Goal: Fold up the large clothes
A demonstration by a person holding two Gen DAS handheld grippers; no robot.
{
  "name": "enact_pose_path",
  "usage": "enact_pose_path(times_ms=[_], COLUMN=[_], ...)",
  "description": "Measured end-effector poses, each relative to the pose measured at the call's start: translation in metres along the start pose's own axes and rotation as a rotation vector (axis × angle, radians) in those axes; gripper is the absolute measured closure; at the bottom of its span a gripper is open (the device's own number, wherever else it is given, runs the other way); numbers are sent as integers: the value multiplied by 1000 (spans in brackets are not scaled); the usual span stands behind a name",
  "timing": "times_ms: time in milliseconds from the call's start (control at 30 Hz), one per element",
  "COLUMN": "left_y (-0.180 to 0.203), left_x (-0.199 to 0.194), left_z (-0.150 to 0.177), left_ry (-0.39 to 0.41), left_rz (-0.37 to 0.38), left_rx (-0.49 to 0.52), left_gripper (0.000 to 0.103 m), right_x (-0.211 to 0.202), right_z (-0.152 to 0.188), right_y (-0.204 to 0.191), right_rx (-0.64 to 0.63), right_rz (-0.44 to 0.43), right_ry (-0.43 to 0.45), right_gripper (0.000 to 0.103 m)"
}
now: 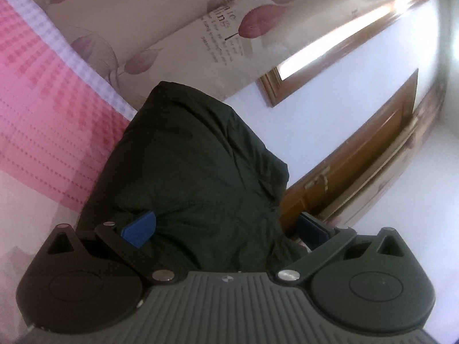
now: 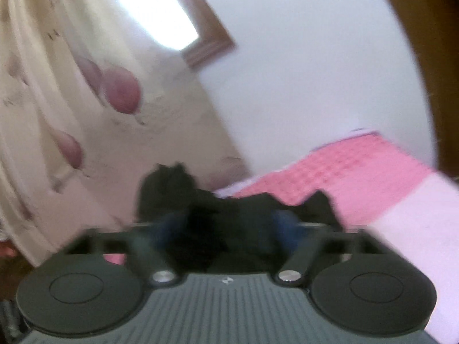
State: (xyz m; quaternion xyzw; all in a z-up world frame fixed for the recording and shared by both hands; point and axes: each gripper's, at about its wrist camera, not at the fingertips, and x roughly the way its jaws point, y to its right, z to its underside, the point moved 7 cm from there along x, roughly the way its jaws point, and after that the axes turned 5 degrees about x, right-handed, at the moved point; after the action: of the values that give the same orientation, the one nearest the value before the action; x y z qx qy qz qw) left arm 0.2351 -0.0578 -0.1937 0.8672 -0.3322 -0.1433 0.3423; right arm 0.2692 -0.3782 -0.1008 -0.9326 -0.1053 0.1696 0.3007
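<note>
The dark garment (image 1: 195, 177) lies bunched on the bed, over the pink checked bedspread (image 1: 43, 109), with a flowered curtain (image 1: 183, 28) hanging behind it.

In the left wrist view the left tool (image 1: 226, 229) stands with its blue fingers (image 1: 140, 228) wide apart, one on each side of a thick mound of the dark cloth. The cloth fills the gap and rises well above the fingers — whether the pads actually press on it, I cannot tell. Beyond the mound, a white wall, a wooden-framed window (image 1: 338, 46) and a brown wooden door (image 1: 358, 154) show, all tilted in the view.

The right wrist view is blurred. The right tool (image 2: 229, 229) has its fingers (image 2: 287, 223) spread apart, and the garment (image 2: 229, 209) sits low between them and ahead of them, spreading onto the bedspread (image 2: 344, 163); the pads do not appear to clamp it. The curtain (image 2: 57, 86) and the bright window (image 2: 160, 8) lie behind — the bedspread runs off to the right.
</note>
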Motion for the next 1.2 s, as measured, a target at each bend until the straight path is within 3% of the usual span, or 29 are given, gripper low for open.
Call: enact_pose_path(times_ms=[167, 233, 300, 467, 533, 667, 800, 900, 1033, 1200], left_y=[7, 8, 9, 7, 6, 12, 32, 49, 52, 53], left_x=[1, 0, 0, 4, 2, 0, -6, 0, 25, 35], left_z=[5, 7, 8, 9, 8, 3, -10, -12, 6, 18], left_ry=[3, 4, 1, -11, -9, -42, 0, 5, -75, -85], left_rz=[-13, -17, -17, -25, -23, -11, 29, 70, 66, 66], left_rx=[65, 73, 82, 88, 81, 53, 9, 32, 72, 119], left_gripper=[0, 0, 0, 0, 0, 0, 0, 0, 0, 0], right_x=[20, 40, 56, 96, 111, 122, 79, 59, 57, 28], right_z=[18, 29, 35, 37, 43, 39, -2, -19, -3, 6], right_y=[-2, -14, -38, -104, -111, -117, -137, -105, -29, 27], right_rx=[50, 88, 91, -186, -309, -446, -484, -410, -267, -47], right_rz=[-16, -17, -40, 11, 18, -34, -132, -113, -30, -62], right_ry=[-141, -239, -278, -311, -327, -350, -220, -154, -170, -94], right_gripper=[11, 11, 10, 9, 64, 80, 89, 90, 91, 93])
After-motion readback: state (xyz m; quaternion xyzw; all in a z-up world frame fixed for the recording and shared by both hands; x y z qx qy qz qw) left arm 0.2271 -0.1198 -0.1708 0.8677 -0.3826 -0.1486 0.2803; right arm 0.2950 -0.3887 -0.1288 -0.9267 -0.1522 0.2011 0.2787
